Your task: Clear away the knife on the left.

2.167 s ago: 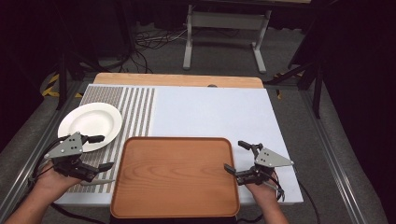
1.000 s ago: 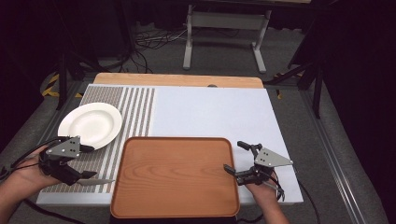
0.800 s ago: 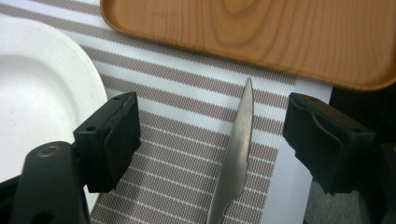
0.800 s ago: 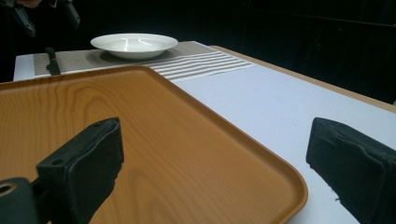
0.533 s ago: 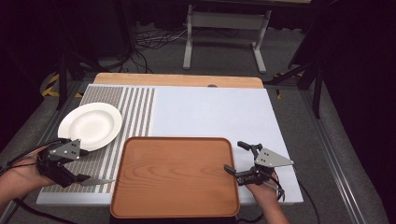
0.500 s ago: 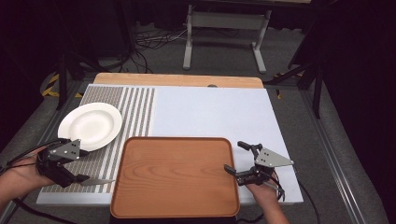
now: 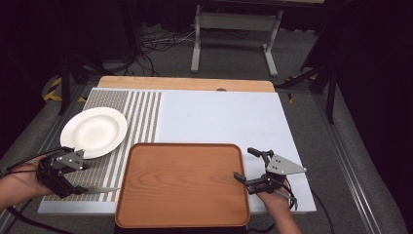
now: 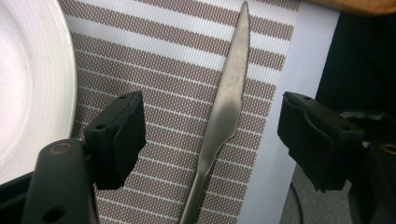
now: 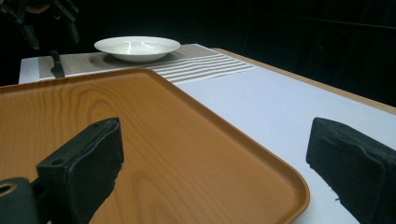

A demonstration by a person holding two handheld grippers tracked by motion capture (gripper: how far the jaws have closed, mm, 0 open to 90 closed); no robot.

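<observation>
At lower left of the high view, the person's left hand [image 7: 17, 181] enters from the frame's edge, forearm low, carrying the left gripper [image 7: 73, 183] over the striped placemat [image 7: 141, 117]. Its jaws stand spread; in the left gripper view they straddle a table knife [image 8: 224, 116] without touching it. Knife lies flat on the placemat, blade tip toward the wooden tray [image 7: 182, 183], handle running back between the jaws. White plate [image 7: 95, 131] sits on the placemat just above the gripper in the frame, apart from the knife.

Centre bottom: tray lies flat on the white table cover [image 7: 219, 117], its near edge at the table's front.

Lower right: right hand [image 7: 275, 202] comes up from the bottom edge, wrist roughly level, holding the right gripper [image 7: 246, 165] at the tray's right rim. Jaws wide apart; in the right gripper view one is above the tray surface, the other above the white cover, rim between them, nothing gripped.
</observation>
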